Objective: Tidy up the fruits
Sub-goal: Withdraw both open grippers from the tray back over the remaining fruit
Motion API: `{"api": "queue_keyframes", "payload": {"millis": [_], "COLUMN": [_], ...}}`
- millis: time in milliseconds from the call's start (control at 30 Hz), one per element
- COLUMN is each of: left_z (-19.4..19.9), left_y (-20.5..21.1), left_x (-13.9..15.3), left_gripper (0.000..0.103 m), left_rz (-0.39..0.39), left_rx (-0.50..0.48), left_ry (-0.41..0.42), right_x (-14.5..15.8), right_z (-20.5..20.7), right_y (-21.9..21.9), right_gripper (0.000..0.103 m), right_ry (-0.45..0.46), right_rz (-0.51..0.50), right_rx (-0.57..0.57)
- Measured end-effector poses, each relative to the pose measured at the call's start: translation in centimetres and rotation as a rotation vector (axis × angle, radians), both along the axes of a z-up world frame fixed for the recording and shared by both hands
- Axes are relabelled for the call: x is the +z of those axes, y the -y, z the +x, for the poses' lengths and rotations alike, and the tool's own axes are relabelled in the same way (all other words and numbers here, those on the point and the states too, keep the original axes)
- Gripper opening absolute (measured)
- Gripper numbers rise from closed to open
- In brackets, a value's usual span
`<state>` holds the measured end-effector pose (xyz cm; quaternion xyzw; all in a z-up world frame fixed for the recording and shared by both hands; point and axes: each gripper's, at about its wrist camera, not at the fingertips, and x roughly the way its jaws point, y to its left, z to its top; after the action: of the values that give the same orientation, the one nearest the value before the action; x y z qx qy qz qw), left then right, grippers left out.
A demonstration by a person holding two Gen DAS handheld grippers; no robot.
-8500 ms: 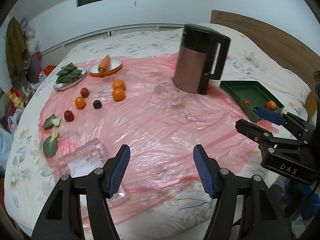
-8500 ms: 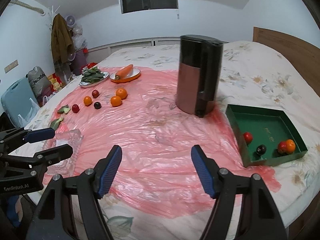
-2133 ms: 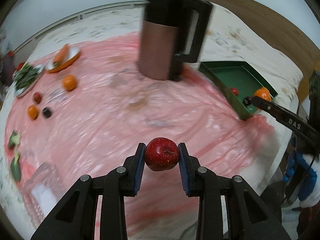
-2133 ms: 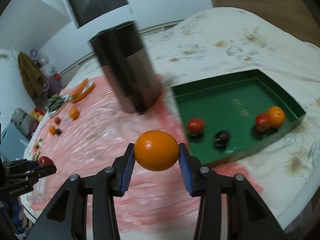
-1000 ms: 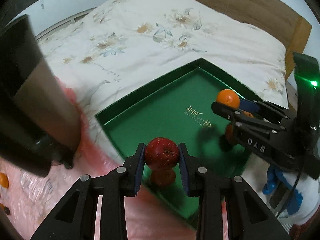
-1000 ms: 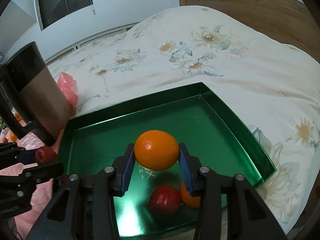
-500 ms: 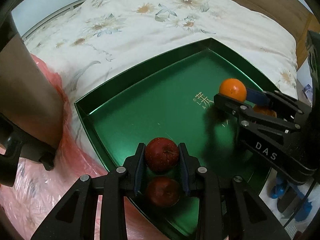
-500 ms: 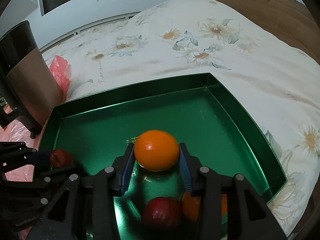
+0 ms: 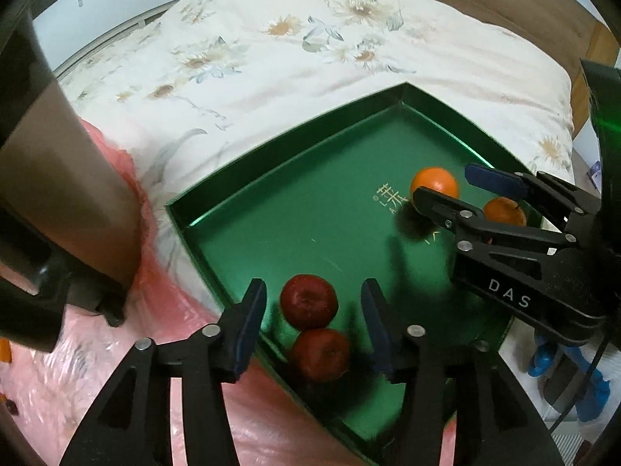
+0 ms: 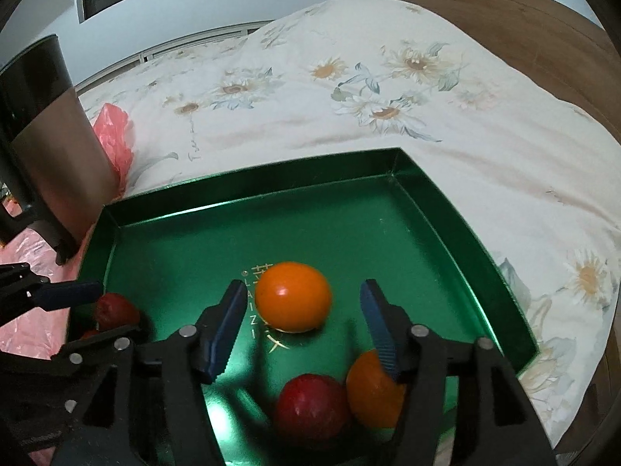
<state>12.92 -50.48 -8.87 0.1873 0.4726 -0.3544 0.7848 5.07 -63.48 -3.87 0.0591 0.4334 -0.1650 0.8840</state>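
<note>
A green tray [image 9: 271,178] [image 10: 248,190] lies on the flowered bedspread. My left gripper [image 9: 312,312] is open over the tray's near-left corner. A red apple [image 9: 308,301] lies between its fingers, free of them, beside a second red fruit [image 9: 320,354]. My right gripper [image 10: 302,316] is open over the tray's near side. An orange [image 10: 293,296] lies between its fingers, free of them. Below it lie another orange [image 10: 370,390] and a red fruit [image 10: 310,404]. The right gripper also shows in the left wrist view [image 9: 454,190].
A tall copper and black kettle [image 9: 50,178] [image 10: 46,143] stands on the pink plastic sheet [image 9: 116,380] just left of the tray. The wooden headboard [image 10: 504,23] runs along the far right. The bed's edge is close behind the tray's right side.
Both grippers have opened. The apple has dropped from the left gripper and the orange from the right gripper onto the tray's floor.
</note>
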Motion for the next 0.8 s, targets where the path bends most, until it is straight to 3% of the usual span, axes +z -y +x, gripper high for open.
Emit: {"api": "queue_keyframes", "payload": {"millis": [233, 800], "left_z": [-2.0, -7.5], "left_y": [-2.6, -11.5], "left_x": [2.7, 8.2], "left_gripper": [0.055, 0.058], "left_rz": [-0.035, -0.077], "left_rx": [-0.003, 0.053], "left_ry": [0.021, 0.099], "right_x": [3.1, 7.2], "right_z": [-1.6, -7.7], "right_y": [-1.1, -6.8], "right_gripper": [0.084, 0.09], "right_ry": [0.06, 0.117], "right_rz": [0.008, 0.073], "right_rx": [-0.008, -0.007]}}
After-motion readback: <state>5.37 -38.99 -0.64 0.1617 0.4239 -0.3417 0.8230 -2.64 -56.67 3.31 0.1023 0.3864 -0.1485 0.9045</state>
